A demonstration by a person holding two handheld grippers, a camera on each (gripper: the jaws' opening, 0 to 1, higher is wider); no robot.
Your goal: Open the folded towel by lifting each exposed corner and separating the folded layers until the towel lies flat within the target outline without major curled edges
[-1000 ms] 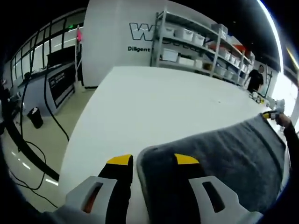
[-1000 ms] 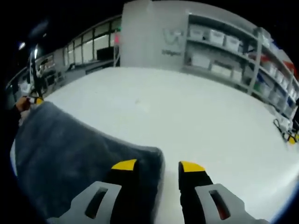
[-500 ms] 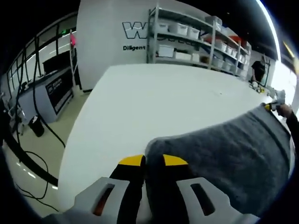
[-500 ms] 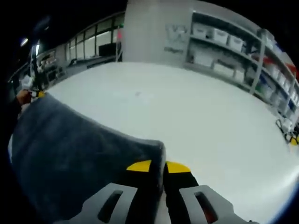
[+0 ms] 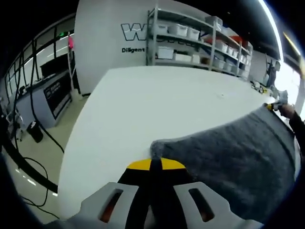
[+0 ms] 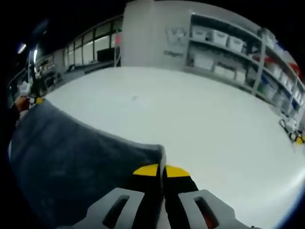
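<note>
A dark grey towel (image 5: 233, 157) is held up over a big white table (image 5: 157, 100). My left gripper (image 5: 151, 164), with yellow tips, is shut on the towel's left corner. In the right gripper view the same towel (image 6: 71, 152) stretches away to the left, and my right gripper (image 6: 161, 170) is shut on its right corner. The right gripper (image 5: 274, 106) and a hand appear small at the far right of the left gripper view; the left gripper (image 6: 34, 100) and a hand appear at the far left of the right gripper view. No target outline is visible.
Metal shelves with white bins (image 5: 190, 43) stand behind the table along a white wall with dark lettering (image 5: 136, 33). Cables (image 5: 33, 157) hang and trail on the floor at left. Small yellow items (image 6: 295, 136) lie at the table's right edge.
Both grippers have closed from open onto the towel's two corners. The towel's edge is now pinched between the yellow tips in each view.
</note>
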